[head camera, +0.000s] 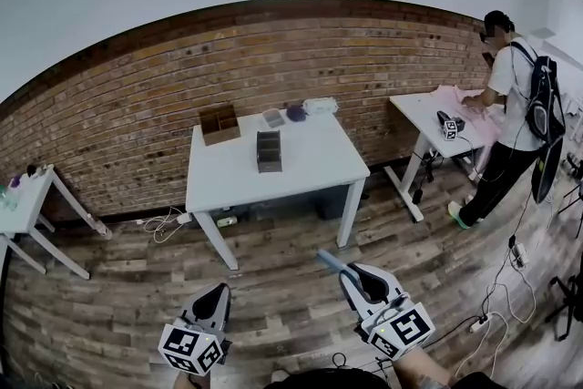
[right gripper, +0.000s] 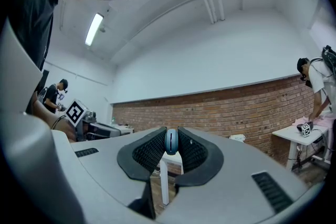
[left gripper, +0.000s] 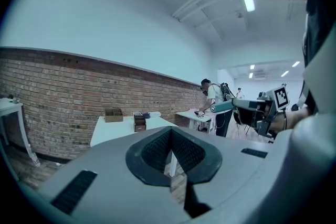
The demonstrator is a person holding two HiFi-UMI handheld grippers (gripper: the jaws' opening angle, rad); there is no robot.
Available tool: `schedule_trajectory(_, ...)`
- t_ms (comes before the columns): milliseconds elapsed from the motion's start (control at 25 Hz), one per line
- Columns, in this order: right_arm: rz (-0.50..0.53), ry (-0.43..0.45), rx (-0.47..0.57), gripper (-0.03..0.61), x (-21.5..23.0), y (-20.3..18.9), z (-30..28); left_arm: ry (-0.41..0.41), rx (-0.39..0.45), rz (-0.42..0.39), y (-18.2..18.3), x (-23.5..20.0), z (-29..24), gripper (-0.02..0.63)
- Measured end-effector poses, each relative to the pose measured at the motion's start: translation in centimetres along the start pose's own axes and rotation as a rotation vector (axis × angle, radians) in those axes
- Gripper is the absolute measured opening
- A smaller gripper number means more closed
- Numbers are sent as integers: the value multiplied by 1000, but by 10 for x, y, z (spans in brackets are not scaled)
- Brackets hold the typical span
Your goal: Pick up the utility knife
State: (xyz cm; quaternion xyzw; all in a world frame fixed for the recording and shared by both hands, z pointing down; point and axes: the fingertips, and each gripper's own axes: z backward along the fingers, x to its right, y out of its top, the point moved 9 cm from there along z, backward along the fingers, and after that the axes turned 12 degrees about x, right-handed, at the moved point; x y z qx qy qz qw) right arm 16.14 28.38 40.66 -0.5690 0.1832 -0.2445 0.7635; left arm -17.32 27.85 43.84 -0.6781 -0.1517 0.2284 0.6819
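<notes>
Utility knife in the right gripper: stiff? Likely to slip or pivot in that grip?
Probably stiff: the utility knife juts straight from the right gripper without sagging. It may pivot if bumped, since the pads seem to pinch only one end. Slipping looks unlikely: the pads are ribbed.

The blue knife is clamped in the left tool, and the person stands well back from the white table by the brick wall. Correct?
No. The knife is clamped in the right tool, as the right gripper view shows; the left tool is shut on nothing. The rest holds.
</notes>
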Motion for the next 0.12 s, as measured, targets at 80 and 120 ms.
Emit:
schedule_trajectory(80, 2, 1, -1, 69, 0, 1, 2, 1, -1, -4, 1, 2, 0, -9)
schedule_trajectory(120, 3, 2, -1, 69, 0, 2, 3, 2, -2, -7, 2, 3, 0, -9)
